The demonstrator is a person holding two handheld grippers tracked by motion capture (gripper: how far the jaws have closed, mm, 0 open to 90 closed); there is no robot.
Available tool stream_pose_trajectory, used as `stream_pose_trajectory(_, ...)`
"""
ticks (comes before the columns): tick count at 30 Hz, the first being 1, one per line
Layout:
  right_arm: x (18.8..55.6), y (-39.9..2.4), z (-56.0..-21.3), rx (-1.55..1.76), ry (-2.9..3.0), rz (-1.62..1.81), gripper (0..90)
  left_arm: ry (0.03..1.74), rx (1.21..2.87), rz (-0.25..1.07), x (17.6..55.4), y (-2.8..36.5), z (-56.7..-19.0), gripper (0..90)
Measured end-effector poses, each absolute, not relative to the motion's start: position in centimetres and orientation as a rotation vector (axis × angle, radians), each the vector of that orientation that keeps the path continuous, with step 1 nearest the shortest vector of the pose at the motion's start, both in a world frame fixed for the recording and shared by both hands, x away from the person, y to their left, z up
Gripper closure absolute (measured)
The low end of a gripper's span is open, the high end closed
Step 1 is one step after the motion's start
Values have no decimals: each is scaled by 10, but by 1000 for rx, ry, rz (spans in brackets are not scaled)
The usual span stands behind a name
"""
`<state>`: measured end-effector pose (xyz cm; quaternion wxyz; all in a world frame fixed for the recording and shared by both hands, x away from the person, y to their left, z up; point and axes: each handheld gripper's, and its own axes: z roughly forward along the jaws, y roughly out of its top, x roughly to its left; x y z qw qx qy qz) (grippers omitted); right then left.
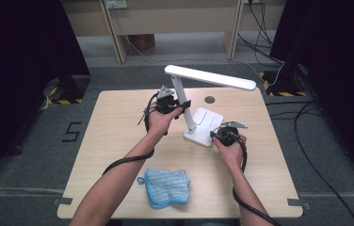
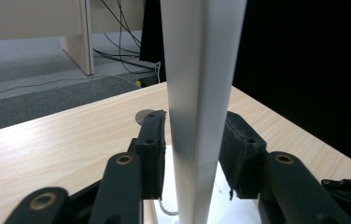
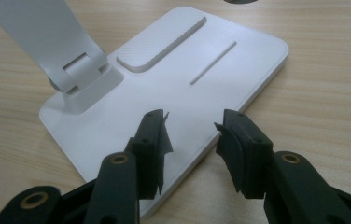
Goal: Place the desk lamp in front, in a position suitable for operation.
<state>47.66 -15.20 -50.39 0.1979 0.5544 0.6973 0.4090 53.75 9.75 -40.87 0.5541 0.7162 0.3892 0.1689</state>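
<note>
Tongs (image 1: 177, 104) over light wooden table (image 1: 118, 136), grey floor (image 1: 20, 155).

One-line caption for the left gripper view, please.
Left gripper straddles the white lamp's upright arm, pads close beside it, above the wooden table.

Even, soft overhead light keeps the table (image 1: 118, 141) bright with only faint shadows, while dark curtains swallow the sides. Beside each hand-held gripper, near surfaces look slightly soft; no glare.
</note>
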Motion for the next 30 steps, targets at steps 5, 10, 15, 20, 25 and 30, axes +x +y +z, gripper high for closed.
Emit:
stream_pose_trajectory(5, 479, -153, -504, 1565, 1949, 1132, 599, 939, 1690, 399, 539, 95, -407, 695)
stream_pose_trajectory(10, 483, -154, -508, 1579, 1947, 1110, 609, 979, 1698, 400, 537, 96, -404, 731)
stream_pose_trajectory(15, 484, -154, -511, 1593, 1948, 1123, 623, 1021, 1698, 416, 530, 96, -401, 743)
stream_pose_trajectory(20, 486, -151, -511, 1611, 1955, 1143, 642, 1049, 1681, 432, 523, 103, -400, 751)
stream_pose_trajectory(25, 487, -142, -512, 1604, 1970, 1166, 657, 1058, 1678, 474, 514, 112, -396, 757)
stream_pose_trajectory(30, 487, -124, -511, 1572, 2011, 1176, 665, 1095, 1661, 501, 502, 127, -395, 759)
